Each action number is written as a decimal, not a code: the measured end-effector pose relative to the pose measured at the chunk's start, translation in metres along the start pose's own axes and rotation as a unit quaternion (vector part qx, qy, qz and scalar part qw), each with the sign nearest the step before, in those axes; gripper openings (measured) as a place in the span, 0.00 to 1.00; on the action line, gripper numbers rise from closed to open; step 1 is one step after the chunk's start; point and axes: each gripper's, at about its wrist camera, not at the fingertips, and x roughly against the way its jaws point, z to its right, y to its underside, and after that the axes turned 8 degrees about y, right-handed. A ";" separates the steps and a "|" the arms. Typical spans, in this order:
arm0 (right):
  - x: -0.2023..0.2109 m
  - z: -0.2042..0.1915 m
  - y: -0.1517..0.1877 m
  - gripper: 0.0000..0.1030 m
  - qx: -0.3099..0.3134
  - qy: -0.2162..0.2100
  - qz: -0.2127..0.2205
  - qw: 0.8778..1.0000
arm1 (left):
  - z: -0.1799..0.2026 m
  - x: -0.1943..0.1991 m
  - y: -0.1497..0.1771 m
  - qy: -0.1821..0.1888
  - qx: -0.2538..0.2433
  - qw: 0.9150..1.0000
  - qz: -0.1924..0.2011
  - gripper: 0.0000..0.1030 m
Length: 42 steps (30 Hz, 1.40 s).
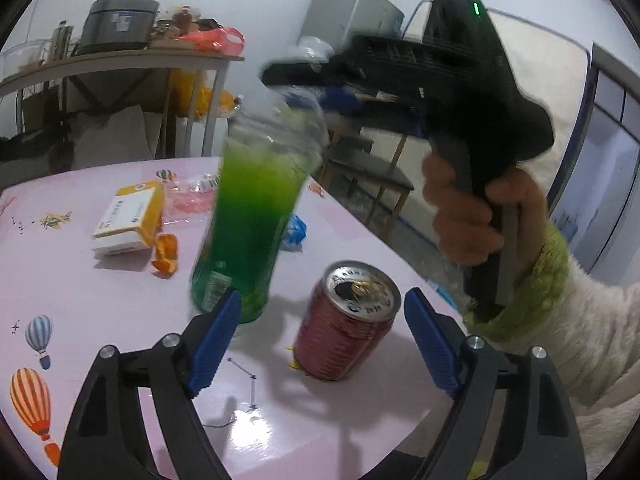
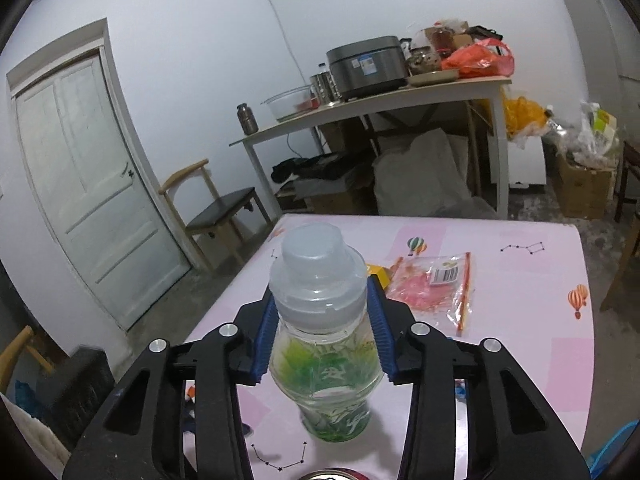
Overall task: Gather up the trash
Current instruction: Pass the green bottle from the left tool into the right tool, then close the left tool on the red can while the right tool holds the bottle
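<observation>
The bottle (image 2: 324,344) is clear ribbed plastic with a green tint and a domed translucent cap, standing or just lifted at the near part of the pink table (image 1: 80,300); its blur in the left view leaves contact with the table uncertain. The right gripper (image 2: 322,336) has its blue ridged pads pressed on the bottle's shoulder, just under the cap. The left gripper (image 1: 320,344) is spread wide and holds nothing, with the can (image 1: 348,320) between its fingers and untouched.

Risks, as judged: the grip sits high on a smooth, tapering wall, so the bottle could swing or slip downward. The can, red metal with an open top, stands just beside the bottle; a sideways swing could knock it over.

Farther off lie a yellow-and-white box (image 1: 128,220), orange peel (image 1: 166,256), a crinkled clear bag (image 2: 436,292) and a blue wrapper (image 1: 296,232).
</observation>
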 end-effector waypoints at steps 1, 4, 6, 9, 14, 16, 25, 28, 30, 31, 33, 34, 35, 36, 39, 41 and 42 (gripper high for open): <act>-0.001 0.001 0.000 0.36 -0.003 -0.002 0.001 1.000 | 0.004 -0.005 0.001 -0.005 -0.005 1.000 -0.002 0.80; 0.002 0.004 0.002 0.36 -0.005 0.007 0.004 1.000 | 0.013 -0.018 0.004 -0.019 -0.023 0.999 -0.010 0.81; 0.003 0.004 0.002 0.36 -0.004 0.007 0.008 1.000 | 0.019 -0.024 0.006 -0.034 -0.039 0.999 -0.015 0.81; 0.007 0.002 0.004 0.36 0.009 0.018 0.018 1.000 | 0.023 -0.032 0.008 -0.052 -0.051 0.997 -0.019 0.81; 0.018 -0.001 0.002 0.36 0.024 0.037 0.043 0.998 | 0.017 -0.037 0.007 -0.050 -0.033 0.998 -0.015 0.81; 0.025 -0.002 0.000 0.36 0.029 0.048 0.056 0.997 | 0.015 -0.039 0.005 -0.049 -0.026 0.998 -0.014 0.81; 0.062 0.007 0.007 0.36 0.053 0.121 0.091 0.987 | 0.018 -0.051 0.004 -0.039 -0.020 0.999 -0.028 0.81; 0.073 0.013 0.014 0.36 0.053 0.152 0.094 0.983 | 0.016 -0.058 0.003 -0.036 -0.013 0.999 -0.032 0.81; 0.082 0.020 0.018 0.36 0.048 0.171 0.094 0.980 | 0.016 -0.063 0.004 -0.038 -0.011 0.999 -0.037 0.81; 0.084 0.022 0.020 0.36 0.045 0.177 0.093 0.979 | 0.016 -0.064 0.005 -0.038 -0.010 0.998 -0.040 0.81; 0.090 0.028 0.024 0.36 0.037 0.187 0.091 0.977 | 0.017 -0.068 0.006 -0.042 -0.009 0.998 -0.045 0.81; 0.094 0.032 0.026 0.36 0.031 0.193 0.089 0.977 | 0.016 -0.071 0.006 -0.048 -0.008 0.998 -0.049 0.81; 0.097 0.033 0.029 0.36 0.027 0.197 0.087 0.976 | 0.016 -0.072 0.005 -0.051 -0.006 0.997 -0.050 0.81; 0.099 0.036 0.032 0.36 0.022 0.201 0.086 0.976 | 0.016 -0.074 0.005 -0.052 -0.002 0.997 -0.051 0.81; 0.102 0.041 0.039 0.36 0.009 0.211 0.079 0.974 | 0.015 -0.077 0.005 -0.049 0.005 0.997 -0.054 0.76; 0.106 0.045 0.044 0.36 0.002 0.216 0.075 0.973 | 0.016 -0.079 0.005 -0.052 0.007 0.997 -0.058 0.70; 0.106 0.045 0.045 0.36 0.000 0.218 0.075 0.973 | 0.017 -0.080 0.005 -0.057 0.006 0.996 -0.062 0.69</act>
